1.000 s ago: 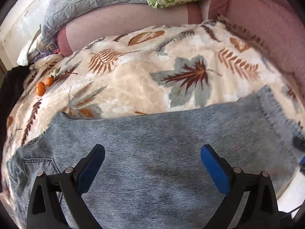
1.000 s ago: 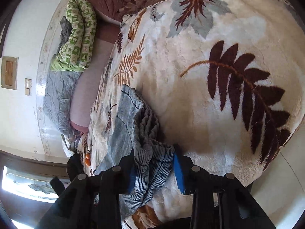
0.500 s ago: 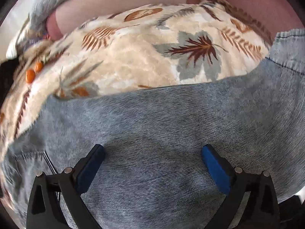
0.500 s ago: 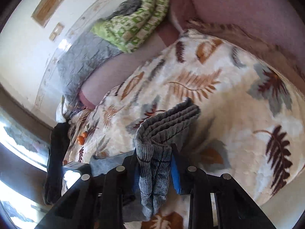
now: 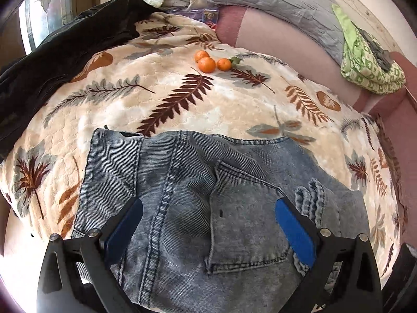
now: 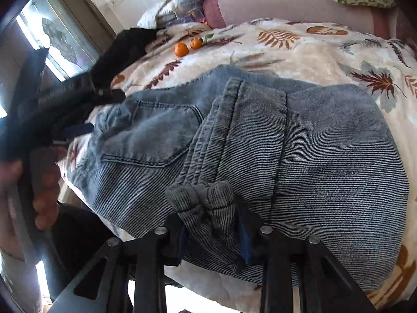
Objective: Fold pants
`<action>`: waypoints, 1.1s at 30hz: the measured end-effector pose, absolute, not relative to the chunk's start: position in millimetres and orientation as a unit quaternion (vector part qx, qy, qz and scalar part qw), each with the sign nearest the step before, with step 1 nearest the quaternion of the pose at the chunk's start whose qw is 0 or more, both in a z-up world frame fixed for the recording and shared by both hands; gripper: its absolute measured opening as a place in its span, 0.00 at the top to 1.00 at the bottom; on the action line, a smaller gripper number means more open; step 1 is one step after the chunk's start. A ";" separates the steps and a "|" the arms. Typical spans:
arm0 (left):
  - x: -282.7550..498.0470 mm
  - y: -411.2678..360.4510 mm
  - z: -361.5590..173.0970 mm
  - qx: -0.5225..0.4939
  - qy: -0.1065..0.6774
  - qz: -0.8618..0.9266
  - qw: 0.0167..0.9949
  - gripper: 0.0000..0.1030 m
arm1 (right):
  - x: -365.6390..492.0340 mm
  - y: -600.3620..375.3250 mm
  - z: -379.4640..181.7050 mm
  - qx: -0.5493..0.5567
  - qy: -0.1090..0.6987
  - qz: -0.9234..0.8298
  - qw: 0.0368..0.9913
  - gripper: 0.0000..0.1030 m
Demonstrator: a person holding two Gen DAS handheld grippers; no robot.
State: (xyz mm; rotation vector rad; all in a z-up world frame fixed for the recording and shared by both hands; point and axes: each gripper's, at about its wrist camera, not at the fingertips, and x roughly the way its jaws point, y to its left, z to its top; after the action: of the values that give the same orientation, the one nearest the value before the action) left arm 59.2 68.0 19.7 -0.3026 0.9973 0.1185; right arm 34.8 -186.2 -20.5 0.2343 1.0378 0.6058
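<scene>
Pants [image 5: 198,208] lie beneath the left gripper's [image 5: 208,224] spread fingers, their bunched hem pinched between the right gripper's [image 6: 212,232] fingers.

Pants [image 5: 198,208]: I lose the near edge below the left view's frame.
Leg ends [image 6: 208,208]: bunched between the right gripper [image 6: 213,234] pads, so I can't count layers.
Blanket [image 5: 182,96]: covered under the denim.
</scene>
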 end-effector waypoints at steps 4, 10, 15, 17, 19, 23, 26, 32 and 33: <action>58.6 19.1 30.8 -0.165 0.476 -0.038 0.863 0.02 | 28.8 -236.0 -4.7 0.200 0.477 0.270 0.812 0.34; 65.5 -61.8 -13.2 -0.084 0.545 -0.076 0.831 0.02 | 28.5 -330.6 -36.9 0.367 0.476 0.188 0.777 0.30; 47.0 -102.8 -17.7 0.063 0.516 -0.041 0.854 0.01 | 30.7 -343.5 -40.0 0.375 0.498 0.199 0.756 0.30; 37.2 -101.6 6.8 0.054 0.469 -0.046 0.880 0.01 | 33.5 -348.9 -26.9 0.354 0.483 0.197 0.776 0.30; 26.6 -106.0 22.0 0.074 0.427 -0.039 0.900 0.01 | 48.4 -355.1 -18.4 0.351 0.475 0.191 0.784 0.30; 26.2 -115.6 -7.3 0.099 0.458 -0.073 0.880 0.01 | 81.9 -368.4 -11.6 0.343 0.470 0.157 0.798 0.30; 26.8 -102.5 -37.4 0.071 0.490 -0.078 0.865 0.00 | 116.4 -369.1 -18.3 0.325 0.487 0.142 0.798 0.30; 28.3 -104.3 -39.2 0.079 0.485 -0.084 0.867 0.00 | 169.1 -332.7 -34.7 0.220 0.527 0.141 0.809 0.72; 28.8 -104.1 -39.5 0.079 0.484 -0.085 0.867 0.00 | 175.9 -325.3 -38.2 0.204 0.533 0.137 0.809 0.77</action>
State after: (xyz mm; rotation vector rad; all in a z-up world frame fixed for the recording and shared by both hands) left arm 28.8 -104.1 -39.5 0.1658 1.0126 -0.1786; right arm 175.9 -325.3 -38.2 0.4364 1.1401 0.2923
